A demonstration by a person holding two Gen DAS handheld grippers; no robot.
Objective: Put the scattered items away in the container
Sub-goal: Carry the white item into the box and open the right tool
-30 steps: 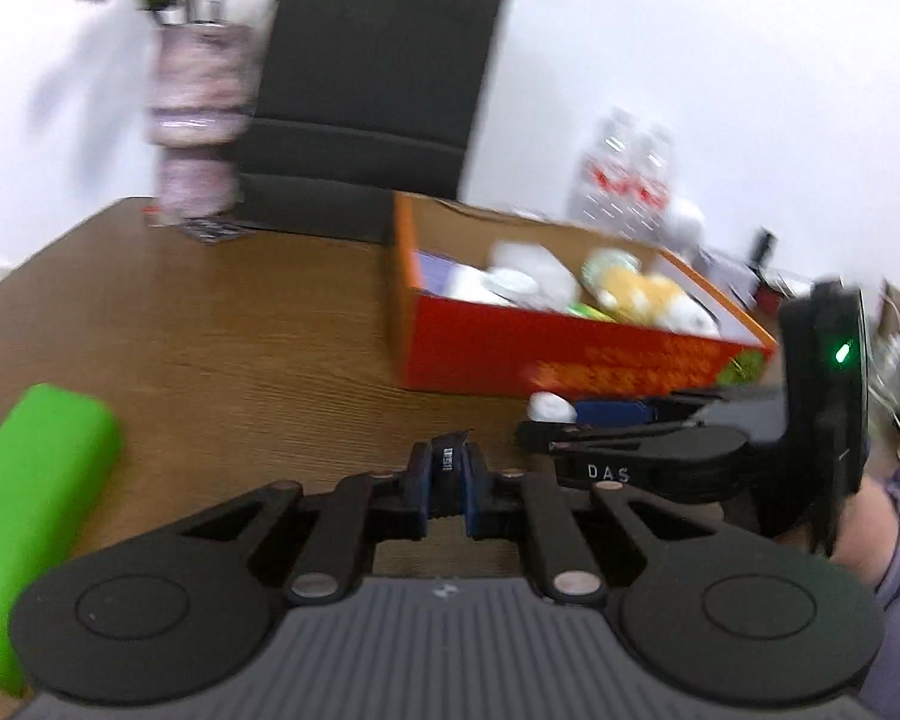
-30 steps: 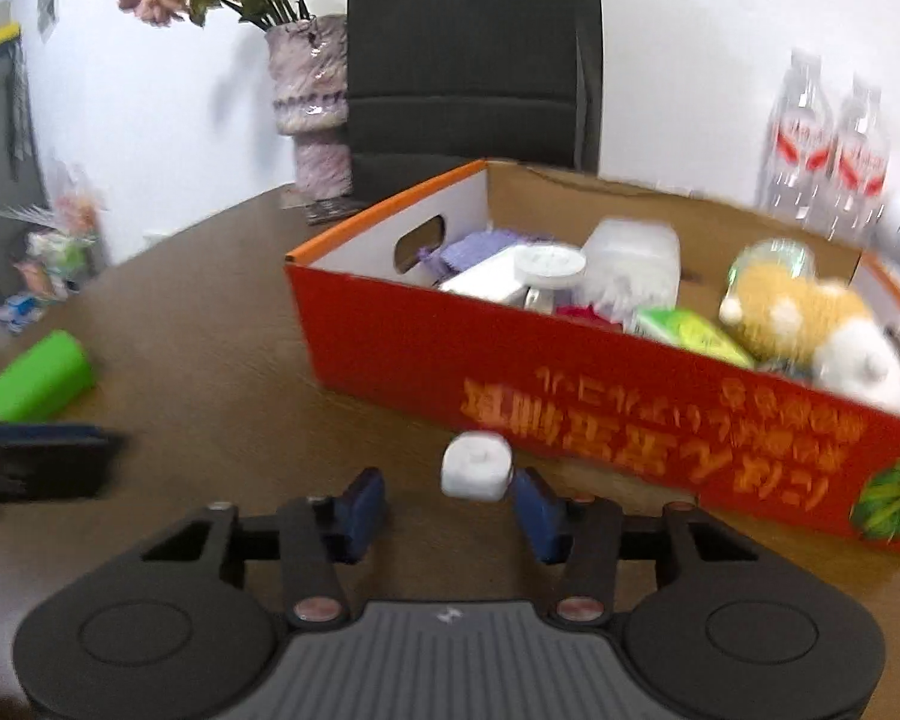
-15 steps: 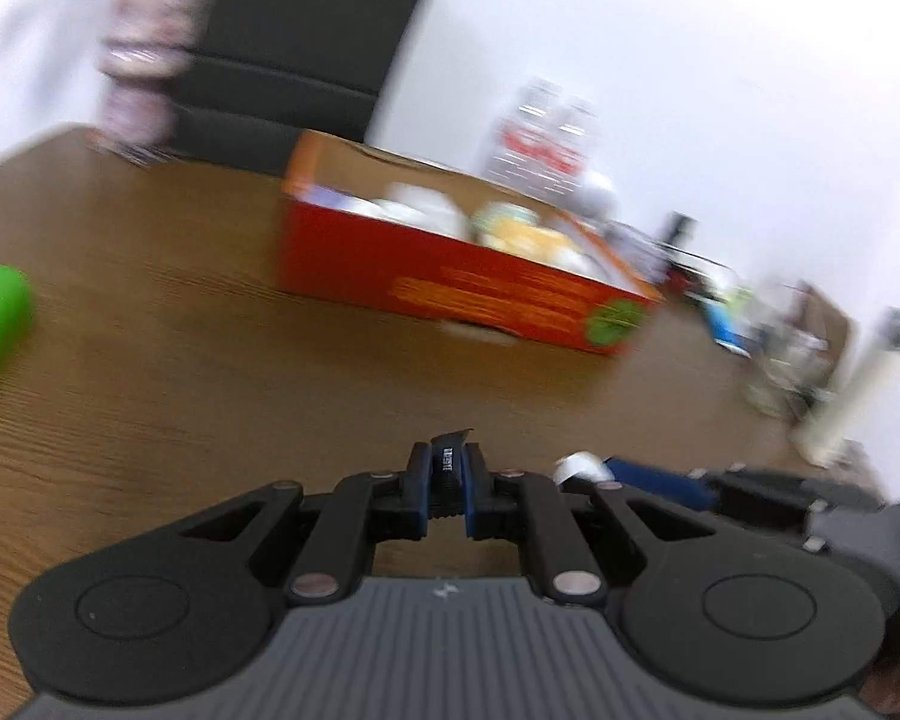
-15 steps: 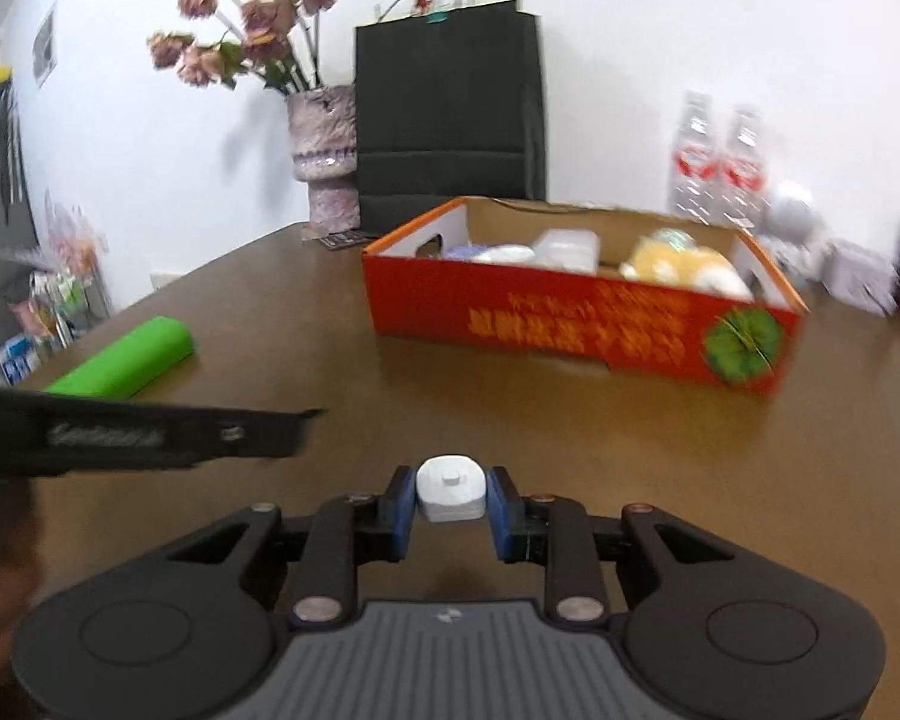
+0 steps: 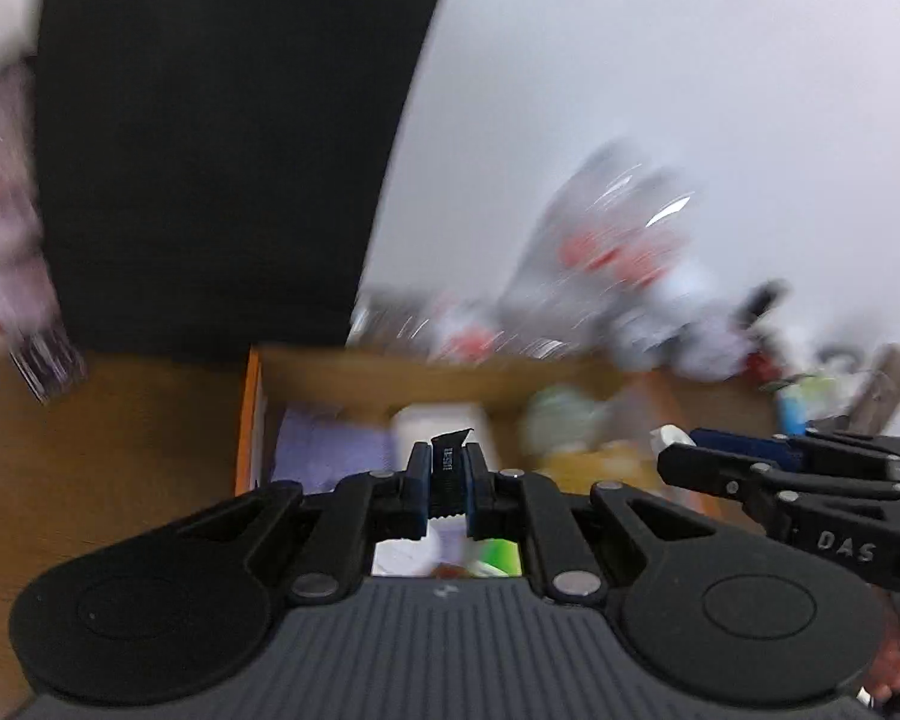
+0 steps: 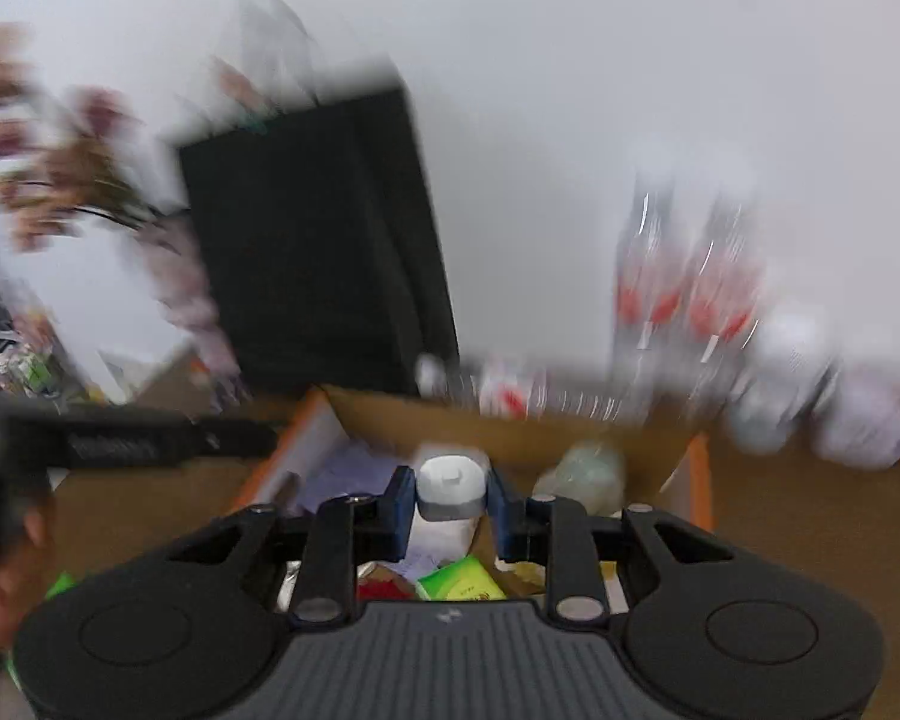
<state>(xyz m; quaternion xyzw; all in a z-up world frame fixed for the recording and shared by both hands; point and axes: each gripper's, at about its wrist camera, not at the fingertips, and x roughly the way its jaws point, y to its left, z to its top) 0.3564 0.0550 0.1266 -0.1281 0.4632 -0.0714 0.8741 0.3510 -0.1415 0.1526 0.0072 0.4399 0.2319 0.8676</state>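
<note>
2 tools (image 5: 447, 483) (image 6: 450, 495), 1 box (image 6: 510, 426), 2 bottles (image 6: 684, 294)

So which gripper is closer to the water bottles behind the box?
Right. The right gripper is over the box's middle, the left gripper over its far-left end, away from the bottles.

Box (image 6: 510, 426) open-topped, reachable from above, but I see its floor crowded. Black bag (image 6: 312, 240) and water bottles (image 6: 684, 282) wall off the far side. Left table (image 5: 120, 450) bare.
</note>
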